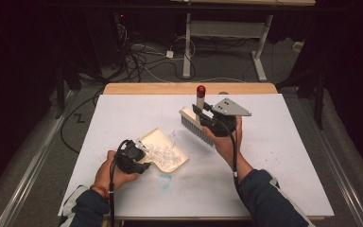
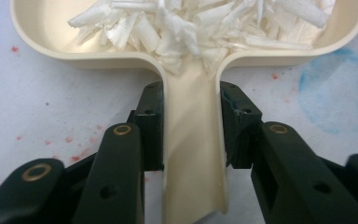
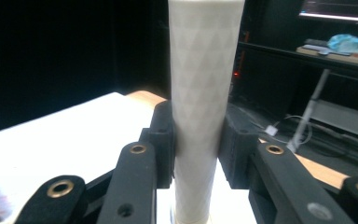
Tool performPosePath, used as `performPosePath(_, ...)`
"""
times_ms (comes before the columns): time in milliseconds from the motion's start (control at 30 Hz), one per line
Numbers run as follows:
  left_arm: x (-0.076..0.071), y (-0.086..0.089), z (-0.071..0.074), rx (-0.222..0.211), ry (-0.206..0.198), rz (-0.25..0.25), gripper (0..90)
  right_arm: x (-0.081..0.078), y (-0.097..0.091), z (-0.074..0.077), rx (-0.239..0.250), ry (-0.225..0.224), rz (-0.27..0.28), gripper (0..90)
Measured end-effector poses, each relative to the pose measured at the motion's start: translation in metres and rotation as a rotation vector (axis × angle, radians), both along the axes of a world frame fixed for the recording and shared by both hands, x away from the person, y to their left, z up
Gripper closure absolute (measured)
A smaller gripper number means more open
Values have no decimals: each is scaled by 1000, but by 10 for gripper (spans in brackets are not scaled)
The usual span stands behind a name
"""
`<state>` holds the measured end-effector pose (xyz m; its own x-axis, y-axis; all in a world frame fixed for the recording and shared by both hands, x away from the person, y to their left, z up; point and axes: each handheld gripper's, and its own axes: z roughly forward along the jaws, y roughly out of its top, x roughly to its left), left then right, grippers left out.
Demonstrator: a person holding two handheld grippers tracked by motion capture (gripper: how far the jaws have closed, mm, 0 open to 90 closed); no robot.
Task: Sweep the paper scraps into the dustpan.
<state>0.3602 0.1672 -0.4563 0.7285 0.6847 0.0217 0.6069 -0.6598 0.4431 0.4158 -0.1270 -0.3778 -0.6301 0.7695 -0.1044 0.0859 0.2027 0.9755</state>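
Nearest the person, at about 7 o'clock on the white surface (image 1: 274, 156), the left hand-held gripper (image 1: 139, 158) was clamped on the handle of a cream dustpan (image 1: 157, 138). In the left gripper view its pads (image 2: 151, 128) pressed both sides of that narrow, trough-shaped handle. The dustpan (image 2: 46, 44) was shallow, with rounded corners and a low raised rim, and lay flat on the surface with its pan pointing towards 1 o'clock. A heap of white shredded scraps (image 2: 200, 25) covered its floor. A faint blue smudge (image 1: 165, 178) marked the surface just beside the pan.

Farther off, near the centre, the right hand-held gripper (image 1: 203, 118) was closed around the pale handle of a brush (image 1: 196, 125), held above the surface. The handle (image 3: 203, 107) stood upright, slightly tapered, faintly patterned with triangles and capped in red (image 1: 201, 90). The grey bristles hung downward from a cream block.
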Motion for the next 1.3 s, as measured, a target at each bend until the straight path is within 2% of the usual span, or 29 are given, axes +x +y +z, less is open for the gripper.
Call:
performPosePath(67, 2, 3, -1, -2, 5, 4, 634, 11, 4, -5, -29, -12, -29, 702)
performPosePath(167, 5, 3, -2, -3, 10, 5, 634, 19, 8, -11, -31, 7, -33, 702)
performPosePath(200, 5, 3, -2, 0, 12, 3, 635, 23, 13, -15, -45, 9, -33, 702)
performPosePath(300, 6, 3, -3, -2, 11, 3, 635, 24, 21, -19, -57, 21, -16, 702)
performPosePath(367, 7, 2, -3, -1, 9, 3, 635, 21, 28, -22, -49, 31, 14, 701)
performPosePath(433, 7, 2, -3, 0, 8, 3, 634, 15, 38, -22, -70, 28, 40, 700)
performPosePath(533, 7, 2, -2, 0, 8, 4, 634, 4, 49, -24, -76, 33, 95, 699)
performPosePath(667, 6, 2, -1, -1, 7, 5, 634, -13, 61, -21, -78, 36, 191, 702)
performPosePath(700, 6, 2, -1, 0, 9, 4, 634, -13, 61, -21, -78, 36, 191, 702)
performPosePath(867, 6, 3, -2, -1, 10, 10, 634, -29, 62, -13, -72, 33, 258, 702)
performPosePath(1000, 6, 3, -2, -3, 10, 11, 634, -33, 59, -6, -66, 27, 268, 702)
performPosePath(1233, 7, 5, -4, -10, 10, 25, 634, -31, 45, 3, -30, 40, 249, 701)
performPosePath(1300, 6, 5, -4, -7, 6, 27, 634, -32, 36, 7, -42, 31, 228, 701)
